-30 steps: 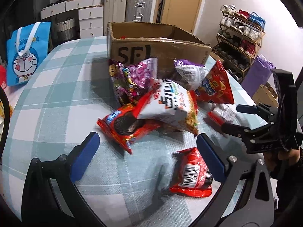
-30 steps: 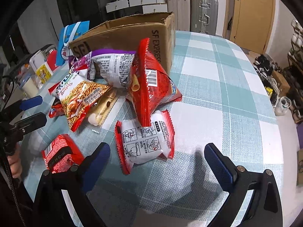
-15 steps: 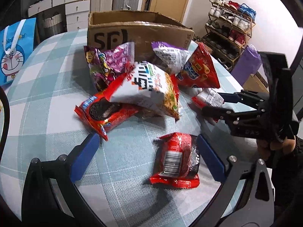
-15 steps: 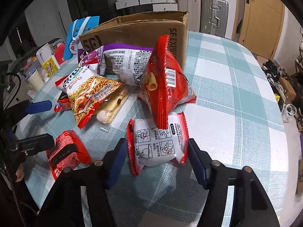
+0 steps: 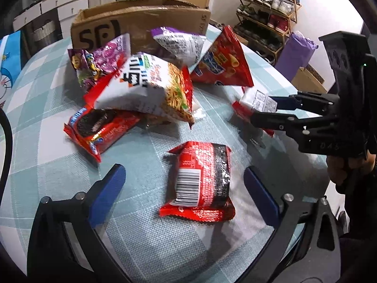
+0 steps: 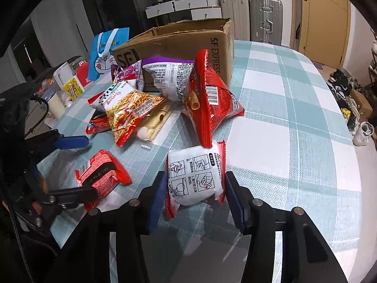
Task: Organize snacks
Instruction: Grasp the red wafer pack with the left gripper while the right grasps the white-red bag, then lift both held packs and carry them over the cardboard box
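A pile of snack packets lies in front of an open cardboard box (image 5: 141,23) (image 6: 179,44) on a checked tablecloth. My left gripper (image 5: 183,186) is open, its fingers either side of a red-and-black packet (image 5: 200,184) (image 6: 101,174) lying flat. My right gripper (image 6: 194,188) has closed around a white-and-red noodle packet (image 6: 195,176) (image 5: 256,101), both pads touching its sides. Behind lie a red cone-snack bag (image 6: 209,101), a noodle-snack bag (image 5: 150,87), a purple-topped bag (image 5: 179,44) and a cookie packet (image 5: 96,127).
A blue cartoon gift bag (image 6: 106,52) and small containers (image 6: 70,87) stand at the table's left side. Suitcases (image 6: 249,16) and a door are behind the table. A shoe rack (image 5: 266,7) stands by the wall. The table's right half (image 6: 294,118) shows only cloth.
My right gripper moved forward and closed from wide open onto the white-and-red packet. My left gripper moved forward so the red-and-black packet now lies between its open fingers.
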